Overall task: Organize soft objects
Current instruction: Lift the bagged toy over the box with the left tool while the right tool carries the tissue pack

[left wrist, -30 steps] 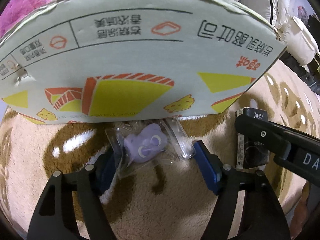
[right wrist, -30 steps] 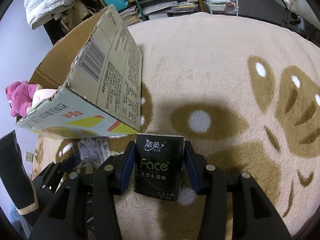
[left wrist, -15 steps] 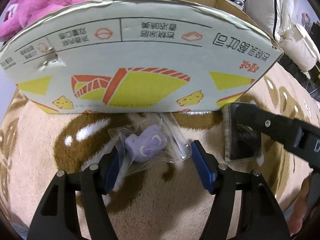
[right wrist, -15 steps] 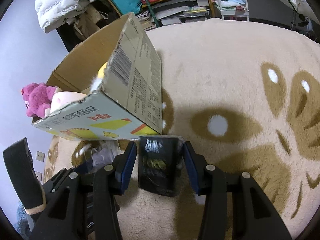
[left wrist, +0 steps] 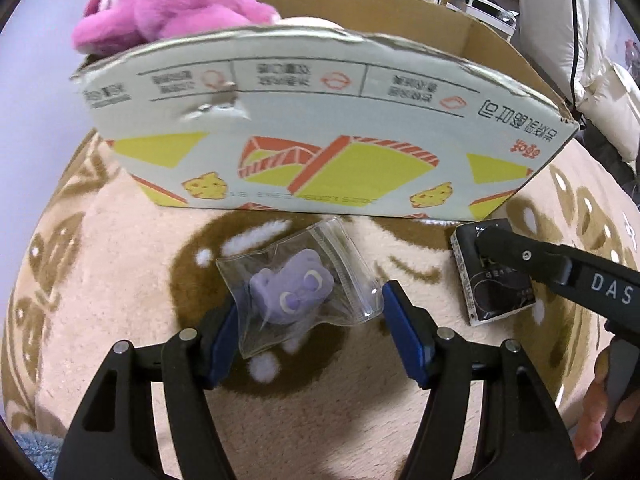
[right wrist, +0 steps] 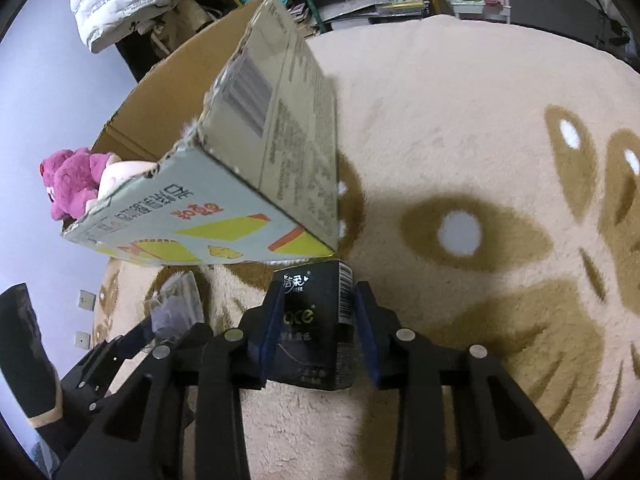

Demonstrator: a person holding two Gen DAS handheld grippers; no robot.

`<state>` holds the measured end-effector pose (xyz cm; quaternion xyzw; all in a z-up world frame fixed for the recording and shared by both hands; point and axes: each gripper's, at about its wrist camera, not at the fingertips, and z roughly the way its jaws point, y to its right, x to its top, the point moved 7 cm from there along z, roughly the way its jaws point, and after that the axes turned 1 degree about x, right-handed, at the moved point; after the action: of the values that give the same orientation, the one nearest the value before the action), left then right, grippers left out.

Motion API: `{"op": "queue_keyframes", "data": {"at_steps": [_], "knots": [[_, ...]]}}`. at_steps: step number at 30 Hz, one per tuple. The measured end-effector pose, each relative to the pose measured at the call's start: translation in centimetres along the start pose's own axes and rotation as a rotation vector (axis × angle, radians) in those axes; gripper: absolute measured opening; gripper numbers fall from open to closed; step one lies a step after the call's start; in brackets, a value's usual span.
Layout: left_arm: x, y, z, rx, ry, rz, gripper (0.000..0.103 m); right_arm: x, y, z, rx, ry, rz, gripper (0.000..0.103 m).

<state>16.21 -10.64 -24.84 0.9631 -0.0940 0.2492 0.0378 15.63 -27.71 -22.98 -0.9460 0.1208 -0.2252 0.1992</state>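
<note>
A clear zip bag (left wrist: 348, 264) with a small purple soft toy (left wrist: 292, 296) inside sits between the blue pads of my left gripper (left wrist: 310, 304), which is shut on the bag's two edges just above the rug. A black tissue pack (right wrist: 316, 320) stands between the pads of my right gripper (right wrist: 319, 296); its jaws are closing and both pads touch the pack's sides. In the left wrist view the same tissue pack (left wrist: 496, 300) shows at the right, under a black finger (left wrist: 520, 254) of the right gripper.
An open cardboard box (left wrist: 320, 120) stands on the cream and brown rug (right wrist: 460, 120) just beyond both grippers, with a pink plush (left wrist: 168, 4) and a pale soft toy inside. Shelves, clothes and bedding line the room's far side. A person's fingers (left wrist: 600, 412) show at the lower right.
My left gripper has drawn back from the box and risen, taking the bag with it, so the box's inside now shows. The right jaws have narrowed onto the tissue pack.
</note>
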Motion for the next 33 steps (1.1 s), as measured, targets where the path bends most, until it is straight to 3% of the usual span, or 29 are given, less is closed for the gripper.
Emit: {"op": "queue_keyframes", "data": {"at_steps": [2,7,10,19,25,33], "knots": [[-0.1,-0.3,-0.3,0.012,0.008,0.005,0.067,-0.2,-0.1,0.3,-0.012,-0.008,-0.007,0.051],[0.0,-0.5,-1.2,0.020,0.022,0.009,0.067,-0.6,-0.7,1.0,-0.037,-0.024,-0.041,0.053],[0.5,-0.4,-2.5,0.042,0.066,0.014,0.067,-0.6,-0.8,1.2,-0.044,-0.029,-0.059,0.045],[0.7,-0.1,-6.8,0.092,0.167,0.019,0.067,-1.1,-2.8,0.3,-0.047,-0.003,-0.108,0.037],[2.3,-1.5,-9.6,0.124,0.245,-0.024,0.066,-1.3,-3.4,-2.3,-0.031,0.053,-0.129,0.037],[3.4,-3.5,-15.0,0.209,0.416,-0.034,0.067,-0.6,-5.5,-8.7,-0.006,0.235,-0.194,0.037]]}}
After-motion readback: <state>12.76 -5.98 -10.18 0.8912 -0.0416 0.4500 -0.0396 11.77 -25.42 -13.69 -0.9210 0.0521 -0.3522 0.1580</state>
